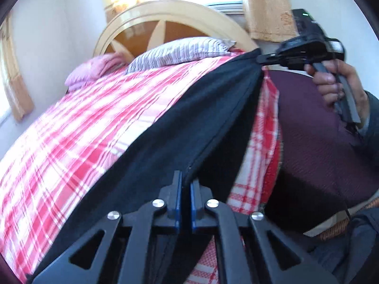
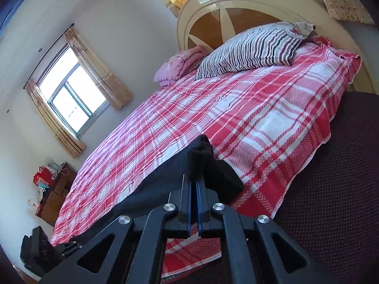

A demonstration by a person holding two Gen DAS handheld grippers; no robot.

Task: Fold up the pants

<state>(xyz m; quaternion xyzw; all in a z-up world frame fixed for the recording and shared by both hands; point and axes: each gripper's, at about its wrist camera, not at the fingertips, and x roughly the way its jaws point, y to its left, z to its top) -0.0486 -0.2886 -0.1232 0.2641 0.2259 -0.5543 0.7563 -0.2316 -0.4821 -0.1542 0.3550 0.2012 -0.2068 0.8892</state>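
Note:
Dark pants (image 1: 201,118) hang stretched in a taut band above the red plaid bed sheet (image 1: 94,130). My left gripper (image 1: 186,179), at the bottom of the left wrist view, is shut on one end of the fabric edge. At the upper right a hand (image 1: 336,87) holds my right gripper (image 1: 260,59), which is shut on the other end. In the right wrist view, the right gripper (image 2: 193,181) pinches a bunched fold of the pants (image 2: 201,156). From there the cloth runs down-left to the left gripper (image 2: 71,245).
A striped pillow (image 2: 251,49) and a folded pink blanket (image 2: 180,64) lie by the curved headboard (image 2: 236,2). Dark maroon mattress side (image 2: 331,189) shows past the sheet's edge. A cluttered wooden cabinet (image 2: 54,189) stands under the curtained window (image 2: 71,94).

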